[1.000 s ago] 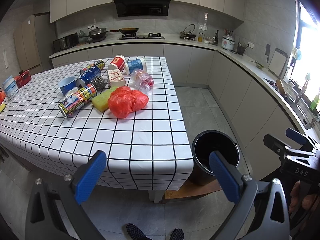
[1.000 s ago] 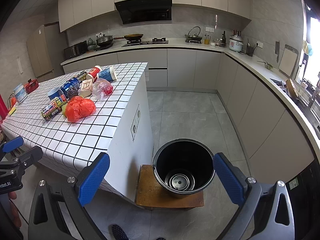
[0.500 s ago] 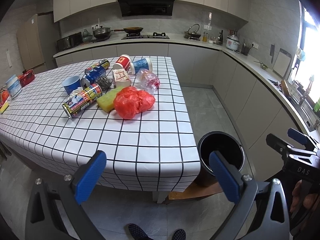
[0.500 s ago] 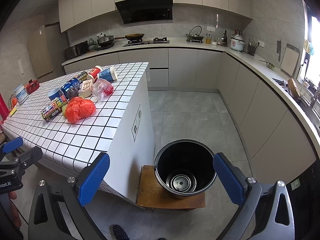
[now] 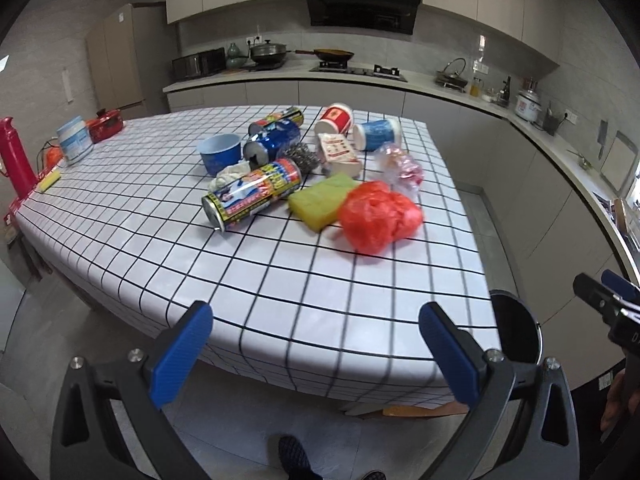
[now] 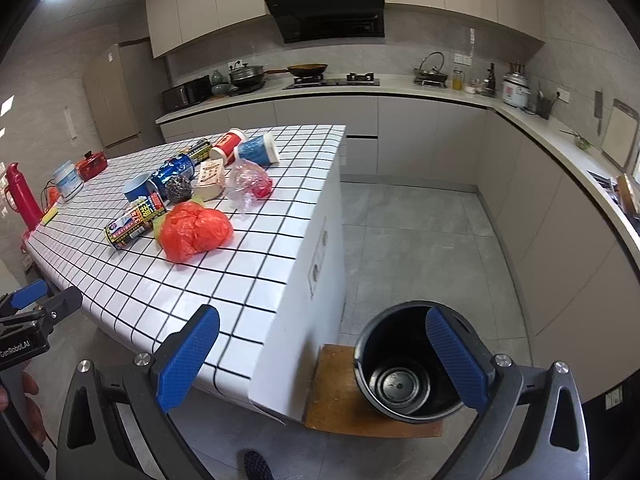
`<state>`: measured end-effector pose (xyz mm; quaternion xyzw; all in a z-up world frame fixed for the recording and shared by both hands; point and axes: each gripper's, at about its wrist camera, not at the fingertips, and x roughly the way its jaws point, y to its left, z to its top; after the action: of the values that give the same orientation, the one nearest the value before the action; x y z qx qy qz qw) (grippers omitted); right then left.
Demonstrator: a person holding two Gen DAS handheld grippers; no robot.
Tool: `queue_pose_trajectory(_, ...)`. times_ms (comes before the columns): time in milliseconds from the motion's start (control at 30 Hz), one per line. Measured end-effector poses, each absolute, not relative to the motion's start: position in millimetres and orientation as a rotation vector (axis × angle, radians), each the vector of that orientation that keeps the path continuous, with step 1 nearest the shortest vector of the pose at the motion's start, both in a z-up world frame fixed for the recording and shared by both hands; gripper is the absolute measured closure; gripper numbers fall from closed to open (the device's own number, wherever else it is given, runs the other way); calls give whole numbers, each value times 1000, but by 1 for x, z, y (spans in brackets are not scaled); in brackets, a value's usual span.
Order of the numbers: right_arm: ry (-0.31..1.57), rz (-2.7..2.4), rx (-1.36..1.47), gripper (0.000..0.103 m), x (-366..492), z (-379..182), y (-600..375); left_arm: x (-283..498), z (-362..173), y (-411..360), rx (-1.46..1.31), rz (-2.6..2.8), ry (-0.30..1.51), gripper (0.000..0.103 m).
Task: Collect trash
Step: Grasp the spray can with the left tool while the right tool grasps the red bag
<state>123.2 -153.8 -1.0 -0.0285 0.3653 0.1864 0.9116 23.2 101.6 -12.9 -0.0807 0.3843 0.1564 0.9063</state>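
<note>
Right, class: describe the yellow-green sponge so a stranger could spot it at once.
Start at the checked table and its trash pile. The sponge lies flat at the pile's near edge, between the printed can and red bag. It is the only flat, plain yellow-green block.

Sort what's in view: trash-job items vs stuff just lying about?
Job:
- red plastic bag
- yellow sponge
- tall printed can
- blue can
- steel scourer
- black bin on the floor

Lying about:
- red thermos
- white jar
- wok
- rice cooker
</note>
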Motion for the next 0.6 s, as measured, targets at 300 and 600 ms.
queue_pose_trajectory(300, 780, 378, -22, 7, 167, -11, -83, 73, -32, 178, -94, 282, 801, 1)
queue_pose_trajectory(600, 836, 332, 1, 13, 210, -32, -12, 136, -56, 233, 4, 180, 838, 15)
